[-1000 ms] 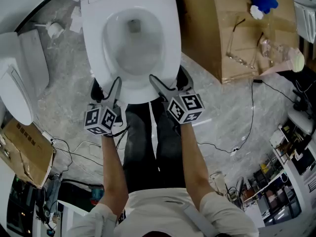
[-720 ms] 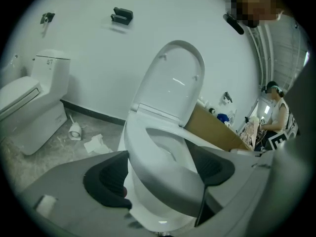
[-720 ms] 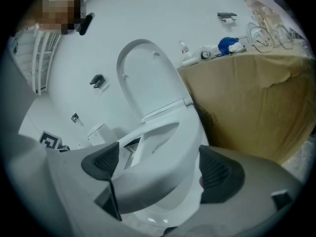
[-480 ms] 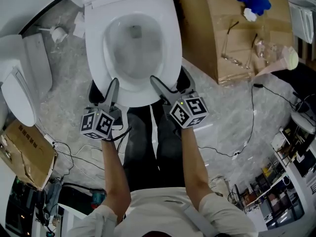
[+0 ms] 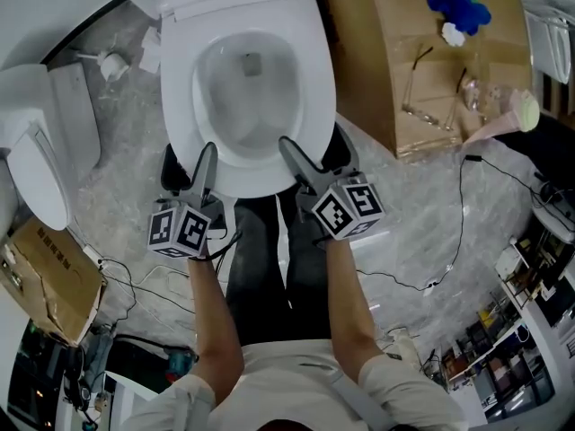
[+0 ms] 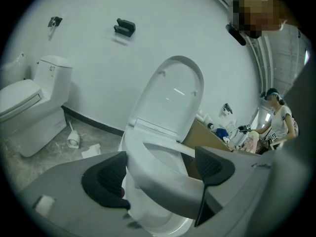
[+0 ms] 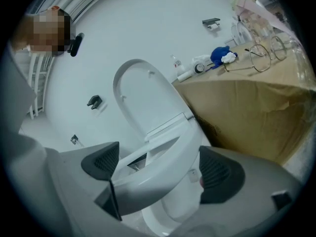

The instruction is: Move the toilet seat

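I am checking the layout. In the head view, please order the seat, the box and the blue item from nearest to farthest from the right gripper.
1. The seat, between the jaws of the right gripper.
2. The box, on the floor to the right.
3. The blue item, on the far end of the box.

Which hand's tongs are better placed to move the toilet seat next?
Right, marginally: both open, both straddle the toilet seat rim, but right tongs appear further over it than left tongs.
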Motion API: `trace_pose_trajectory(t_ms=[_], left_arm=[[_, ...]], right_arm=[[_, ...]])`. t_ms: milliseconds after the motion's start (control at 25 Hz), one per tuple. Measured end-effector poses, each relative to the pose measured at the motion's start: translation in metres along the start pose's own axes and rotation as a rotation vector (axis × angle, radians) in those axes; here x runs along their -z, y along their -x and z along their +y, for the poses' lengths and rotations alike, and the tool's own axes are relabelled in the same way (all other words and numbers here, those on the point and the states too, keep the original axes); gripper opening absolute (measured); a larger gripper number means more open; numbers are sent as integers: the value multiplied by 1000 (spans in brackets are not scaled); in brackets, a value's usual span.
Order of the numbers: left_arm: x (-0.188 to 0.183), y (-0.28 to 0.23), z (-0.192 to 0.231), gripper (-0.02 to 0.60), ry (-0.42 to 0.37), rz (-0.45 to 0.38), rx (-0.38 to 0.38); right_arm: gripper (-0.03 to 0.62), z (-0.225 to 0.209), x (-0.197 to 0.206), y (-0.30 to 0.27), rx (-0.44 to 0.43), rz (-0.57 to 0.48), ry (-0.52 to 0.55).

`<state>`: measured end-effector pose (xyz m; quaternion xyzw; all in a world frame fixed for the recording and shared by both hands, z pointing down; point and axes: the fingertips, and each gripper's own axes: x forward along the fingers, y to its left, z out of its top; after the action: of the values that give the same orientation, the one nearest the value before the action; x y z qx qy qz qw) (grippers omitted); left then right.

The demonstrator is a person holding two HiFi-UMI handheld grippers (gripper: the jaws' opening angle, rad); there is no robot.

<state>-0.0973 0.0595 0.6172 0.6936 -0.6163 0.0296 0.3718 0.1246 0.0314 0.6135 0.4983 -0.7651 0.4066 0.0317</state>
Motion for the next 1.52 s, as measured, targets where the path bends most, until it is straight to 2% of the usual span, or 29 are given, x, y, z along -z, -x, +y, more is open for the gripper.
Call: trace_pose_trajectory(t_ms=[200, 360, 560, 720, 1040, 1160, 1320, 1520], left_arm=[[-21, 2, -4, 419, 25, -64, -3], [-38, 1, -12, 419, -38, -91, 9], [-56, 1, -19, 419, -52, -130, 22], [-71, -8, -37, 379, -208, -116, 38], [-90, -11, -45, 368, -246, -108, 45], [-100, -12, -48, 347, -244, -119, 55], [-117, -13, -51, 347, -220, -152, 63], [-137, -16, -54, 347, -196, -173, 68]], right_arm=[[508, 7, -16, -1, 0, -39, -54], [508, 11, -29, -1, 9, -64, -95], [509, 16, -41, -2, 14, -100, -136], [524, 19, -54, -3, 23, -120, -140], [529, 25, -69, -5, 29, -139, -136], [535, 30, -83, -5, 40, -169, -72], [517, 50, -112, -8, 15, -212, 197], [509, 64, -133, -15, -27, -223, 244]])
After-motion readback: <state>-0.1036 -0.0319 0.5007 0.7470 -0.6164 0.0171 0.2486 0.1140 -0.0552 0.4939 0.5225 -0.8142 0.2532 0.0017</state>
